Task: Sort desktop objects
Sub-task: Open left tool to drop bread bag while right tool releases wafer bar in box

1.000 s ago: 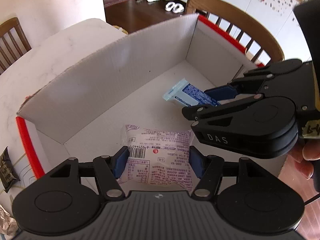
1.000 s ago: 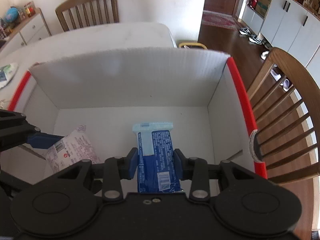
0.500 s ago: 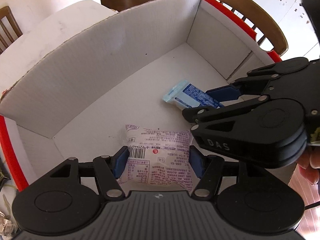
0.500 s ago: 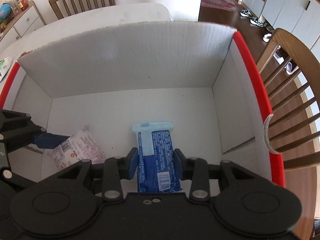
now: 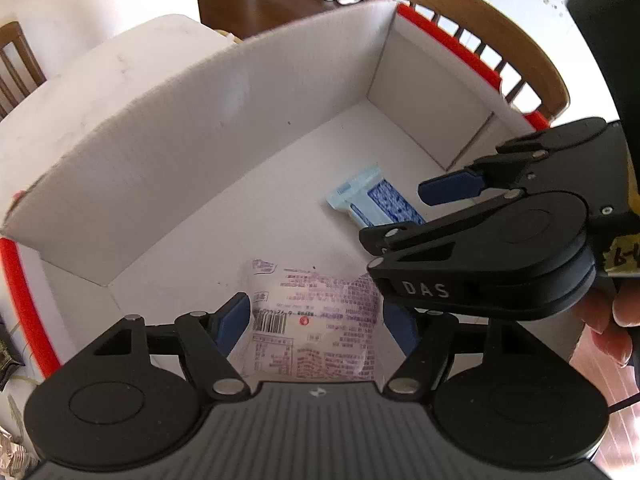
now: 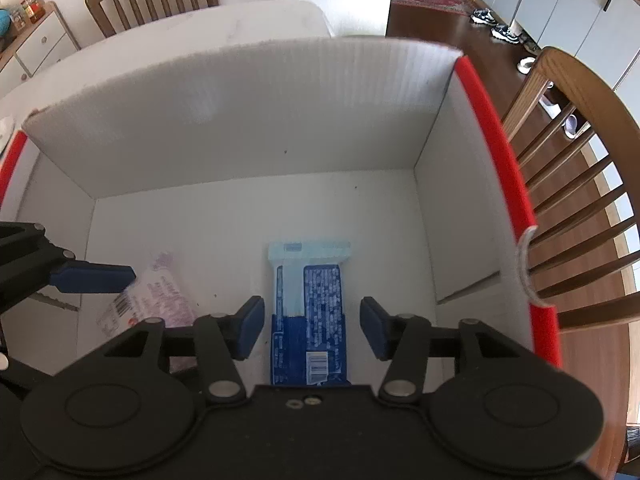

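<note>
right gripper point(image 6: 312, 328): jaws wide apart, clear of the blue packet point(image 6: 308, 312). left gripper point(image 5: 316, 324): jaws parted around the pink packet point(image 5: 316, 332) in the box point(image 5: 200, 128).

Wooden chairs point(image 6: 576, 184), dark wood floor point(image 6: 440, 20), white cabinets point(image 6: 560, 4)

Two packets on the box point(image 6: 248, 120) floor: snack bag point(image 6: 160, 300) left, wrapped bar point(image 6: 308, 300) right, apart.
</note>
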Motion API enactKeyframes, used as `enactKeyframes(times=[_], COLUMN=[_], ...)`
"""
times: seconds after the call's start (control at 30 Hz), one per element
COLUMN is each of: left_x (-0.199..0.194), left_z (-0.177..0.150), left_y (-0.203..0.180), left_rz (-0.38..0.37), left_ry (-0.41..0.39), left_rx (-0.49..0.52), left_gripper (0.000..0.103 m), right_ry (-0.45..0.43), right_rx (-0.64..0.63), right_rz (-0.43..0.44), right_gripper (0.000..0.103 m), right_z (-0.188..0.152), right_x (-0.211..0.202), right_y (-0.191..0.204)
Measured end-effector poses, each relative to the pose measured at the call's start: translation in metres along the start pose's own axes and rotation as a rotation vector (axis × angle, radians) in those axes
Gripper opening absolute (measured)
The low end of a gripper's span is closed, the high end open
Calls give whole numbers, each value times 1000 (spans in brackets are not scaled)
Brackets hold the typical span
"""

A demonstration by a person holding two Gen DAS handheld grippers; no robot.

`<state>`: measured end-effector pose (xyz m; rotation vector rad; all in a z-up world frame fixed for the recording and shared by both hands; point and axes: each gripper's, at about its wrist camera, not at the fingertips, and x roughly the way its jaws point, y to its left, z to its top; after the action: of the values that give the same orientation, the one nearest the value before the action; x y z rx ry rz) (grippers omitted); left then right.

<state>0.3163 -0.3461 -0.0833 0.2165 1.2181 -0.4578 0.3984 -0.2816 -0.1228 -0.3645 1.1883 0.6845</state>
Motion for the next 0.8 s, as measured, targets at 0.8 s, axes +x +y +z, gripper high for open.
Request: enactKeyframes(times=[0.8], left_x=[-88], left_z=[-40], left_y=[-2], left_rz=[-24], left_ry=[-193], left_rx=[-73], left_gripper=[73], right_ry=[-132], right_rx=[-14], right_rz=[98], right_gripper=[54], right_z=[-18], right_x=[-83], right_y=[-4])
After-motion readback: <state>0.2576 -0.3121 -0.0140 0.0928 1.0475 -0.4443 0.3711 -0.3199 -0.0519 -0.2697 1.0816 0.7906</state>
